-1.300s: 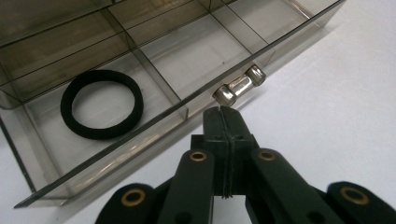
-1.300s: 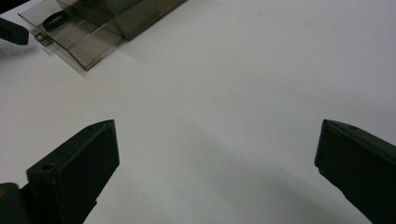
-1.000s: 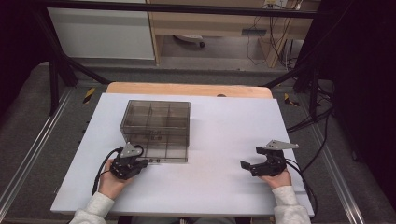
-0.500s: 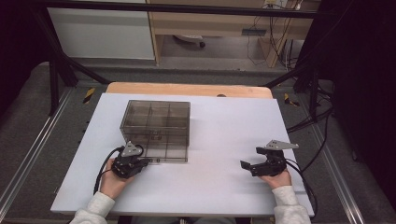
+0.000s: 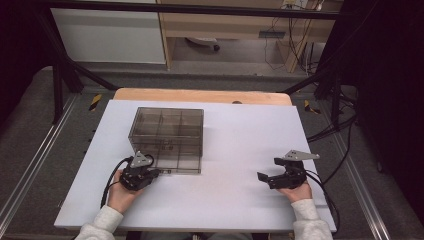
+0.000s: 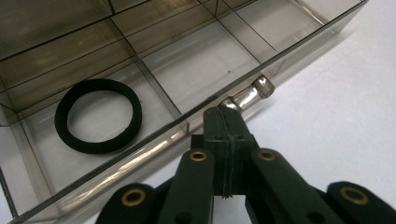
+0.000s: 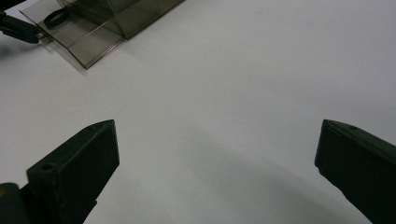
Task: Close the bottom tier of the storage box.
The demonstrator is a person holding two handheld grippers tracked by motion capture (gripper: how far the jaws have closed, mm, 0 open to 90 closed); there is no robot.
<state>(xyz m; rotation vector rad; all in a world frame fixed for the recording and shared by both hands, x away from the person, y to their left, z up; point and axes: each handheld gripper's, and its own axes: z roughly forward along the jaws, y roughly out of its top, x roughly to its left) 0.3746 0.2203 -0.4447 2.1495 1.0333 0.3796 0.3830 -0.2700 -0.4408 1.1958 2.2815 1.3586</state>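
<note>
High view looks down; 2 gripper views sit low, sharing the box (image 5: 167,140).

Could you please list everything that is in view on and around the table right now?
Compartment box: one, smoky clear plastic, left half of the board, its drawer pulled a little toward the person.
Drawer handle: one, clear, at the drawer's front, pinched by the left gripper.
Ring: one, black, flat in a drawer compartment.
Board: one, white, on the table.
Table: one, wooden, edge showing beyond the board.
Left gripper: one, black, fingers shut on the drawer handle.
Right gripper: one, black, fingers open, at the board's right.
</note>
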